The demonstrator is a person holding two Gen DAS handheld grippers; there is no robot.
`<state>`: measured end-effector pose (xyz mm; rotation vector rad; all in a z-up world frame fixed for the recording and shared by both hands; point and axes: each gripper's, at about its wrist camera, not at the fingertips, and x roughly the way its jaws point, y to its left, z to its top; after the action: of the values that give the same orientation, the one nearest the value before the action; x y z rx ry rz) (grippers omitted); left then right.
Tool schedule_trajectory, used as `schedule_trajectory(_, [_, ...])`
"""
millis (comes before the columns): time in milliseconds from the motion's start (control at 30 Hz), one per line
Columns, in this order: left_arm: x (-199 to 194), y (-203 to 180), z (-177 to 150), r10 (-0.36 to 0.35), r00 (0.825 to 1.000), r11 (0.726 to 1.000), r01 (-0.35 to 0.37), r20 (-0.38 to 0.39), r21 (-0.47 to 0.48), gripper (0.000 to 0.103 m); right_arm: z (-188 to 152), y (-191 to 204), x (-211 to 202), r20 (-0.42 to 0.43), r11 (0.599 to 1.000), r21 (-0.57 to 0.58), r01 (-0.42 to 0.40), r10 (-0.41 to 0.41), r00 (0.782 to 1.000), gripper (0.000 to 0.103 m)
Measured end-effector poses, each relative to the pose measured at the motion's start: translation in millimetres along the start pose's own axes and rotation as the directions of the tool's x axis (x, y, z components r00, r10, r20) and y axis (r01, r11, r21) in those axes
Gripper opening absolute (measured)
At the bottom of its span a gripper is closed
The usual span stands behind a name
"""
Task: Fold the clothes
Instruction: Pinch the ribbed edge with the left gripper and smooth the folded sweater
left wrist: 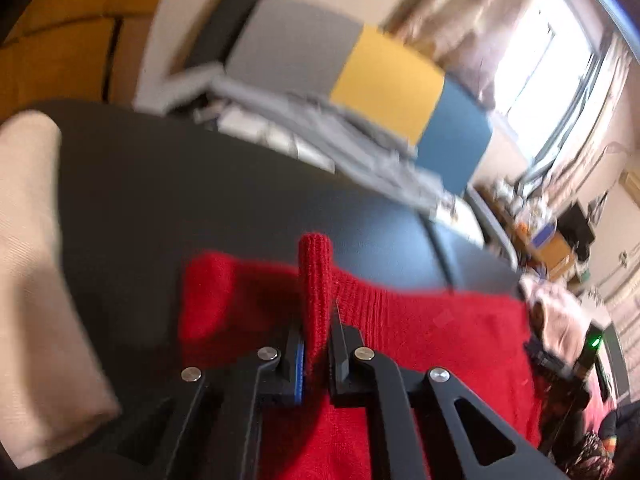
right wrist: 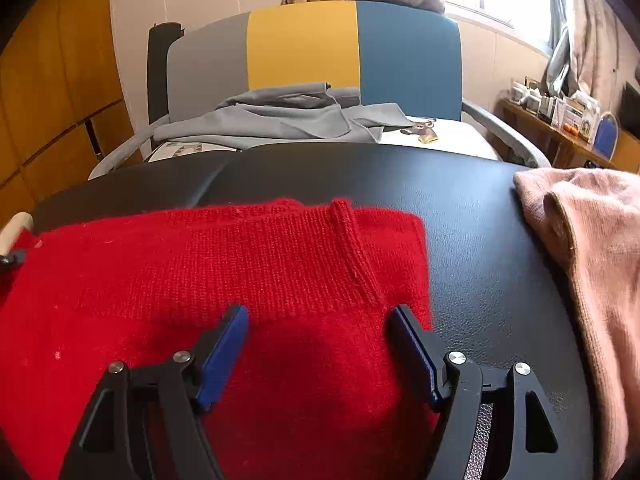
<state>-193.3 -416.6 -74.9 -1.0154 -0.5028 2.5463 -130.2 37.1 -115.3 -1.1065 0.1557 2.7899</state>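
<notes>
The black padded surface [right wrist: 460, 208] takes up the middle of both views, with a bed behind it whose headboard [right wrist: 312, 48] is banded grey, yellow and blue. On that surface lies the red knit sweater [right wrist: 200, 280], spread wide so that its long axis runs left to right across the right wrist view; its straight far edge faces the headboard, and its right edge ends on the surface short of the pink garment [right wrist: 592, 248], which sits apart from it at the right side. A grey garment [right wrist: 280, 120] lies crumpled on the bed beyond the surface's far edge. In the left wrist view, which is blurred, a pale cream cloth [left wrist: 28, 280] covers the left part of the surface. A narrow ribbed ridge of the sweater [right wrist: 352, 244] runs from the far edge toward the right tongs [right wrist: 318, 332], which hang just above the red knit near its right end with their blue-padded fingers [right wrist: 224, 352] spread wide apart and nothing between them. The left tongs [left wrist: 318, 344] are clamped on a ribbed fold of the sweater [left wrist: 316, 288], which stands upright out of the closed fingers and points away from the camera toward the bed, while the rest of the knit trails off to the right.
</notes>
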Motion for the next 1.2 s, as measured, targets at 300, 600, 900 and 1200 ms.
schedule_trajectory(300, [22,16,-26,0.161,0.985,0.987,-0.160,-0.064,0.013,0.023,0,1,2,-0.012,1.000,-0.005,0.008,-0.008,1.000,0.077])
schedule_trajectory(600, [-12,-47,-38,0.149,0.969,0.989,-0.151,0.196,-0.005,0.038,2,10,-29,0.118,0.996,-0.026,0.080,-0.077,0.990,0.075])
schedule_trajectory(900, [39,-38,-60,0.037,0.999,0.998,-0.037,-0.012,-0.044,0.039,20,82,-34,0.002,0.983,-0.045,-0.178,0.178,0.984,0.062])
schedule_trajectory(1200, [36,-35,-61,0.018,1.000,0.998,-0.017,0.018,-0.065,0.040,13,133,-5,-0.060,0.950,-0.301,-0.076,0.061,0.996,0.017])
